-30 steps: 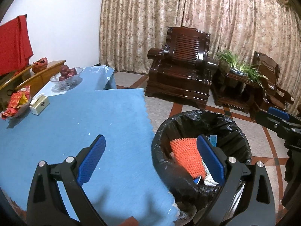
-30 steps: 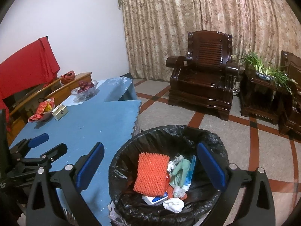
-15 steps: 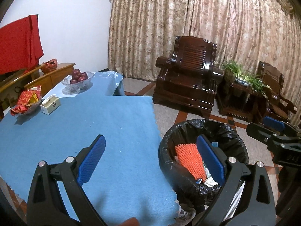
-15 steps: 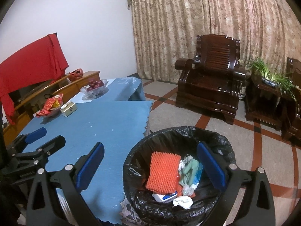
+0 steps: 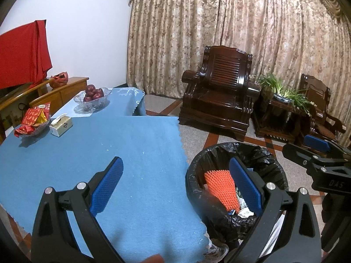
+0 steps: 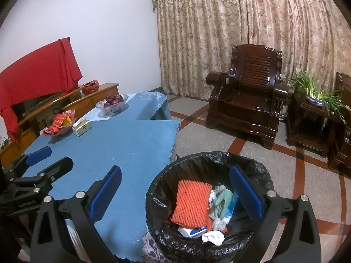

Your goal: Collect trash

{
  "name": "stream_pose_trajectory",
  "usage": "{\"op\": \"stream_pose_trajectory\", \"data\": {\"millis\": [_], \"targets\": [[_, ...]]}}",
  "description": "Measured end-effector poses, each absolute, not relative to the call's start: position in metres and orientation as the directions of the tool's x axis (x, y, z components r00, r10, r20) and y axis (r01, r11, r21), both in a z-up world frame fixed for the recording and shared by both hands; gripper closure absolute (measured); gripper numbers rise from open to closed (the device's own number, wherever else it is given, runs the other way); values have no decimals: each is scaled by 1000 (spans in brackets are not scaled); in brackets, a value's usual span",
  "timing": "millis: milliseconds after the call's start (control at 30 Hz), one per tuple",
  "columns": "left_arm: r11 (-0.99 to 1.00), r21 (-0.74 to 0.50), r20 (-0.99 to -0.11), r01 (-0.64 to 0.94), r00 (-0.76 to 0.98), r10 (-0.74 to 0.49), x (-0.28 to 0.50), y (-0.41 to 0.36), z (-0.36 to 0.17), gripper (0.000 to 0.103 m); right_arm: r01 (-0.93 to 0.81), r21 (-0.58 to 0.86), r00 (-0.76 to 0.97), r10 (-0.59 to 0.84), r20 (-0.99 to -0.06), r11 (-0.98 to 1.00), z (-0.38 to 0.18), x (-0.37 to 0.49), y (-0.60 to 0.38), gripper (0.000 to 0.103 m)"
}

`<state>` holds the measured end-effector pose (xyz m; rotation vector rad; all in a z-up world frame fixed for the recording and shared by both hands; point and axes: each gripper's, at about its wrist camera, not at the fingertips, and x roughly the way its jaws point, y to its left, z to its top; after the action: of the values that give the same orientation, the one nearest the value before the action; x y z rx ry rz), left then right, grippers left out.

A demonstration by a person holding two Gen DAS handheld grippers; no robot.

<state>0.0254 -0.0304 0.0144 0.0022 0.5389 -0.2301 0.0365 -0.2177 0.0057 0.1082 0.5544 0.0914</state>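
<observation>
Both grippers had drawn up and back from the black-lined trash bin (image 6: 208,201), so more of the blue table (image 5: 109,144) came into view than a second before. Our left gripper (image 5: 175,188) and right gripper (image 6: 175,195) each hung with fingers spread wide, holding nothing. We saw the collected trash lying inside the bin: an orange foam net (image 6: 190,201), crumpled tissue (image 6: 212,236), a small blue-and-white box (image 6: 193,232). We judged all of it light, soft and crushable; the net would take a pinch at any edge, the tissue anywhere.
</observation>
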Motion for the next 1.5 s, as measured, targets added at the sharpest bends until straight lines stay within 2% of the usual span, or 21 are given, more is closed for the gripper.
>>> {"op": "stream_pose_trajectory", "data": {"millis": [1500], "targets": [[975, -60, -515, 213, 831, -213, 27, -22, 9, 8, -58, 125, 846, 115, -520, 990, 6, 36, -211, 6]]}}
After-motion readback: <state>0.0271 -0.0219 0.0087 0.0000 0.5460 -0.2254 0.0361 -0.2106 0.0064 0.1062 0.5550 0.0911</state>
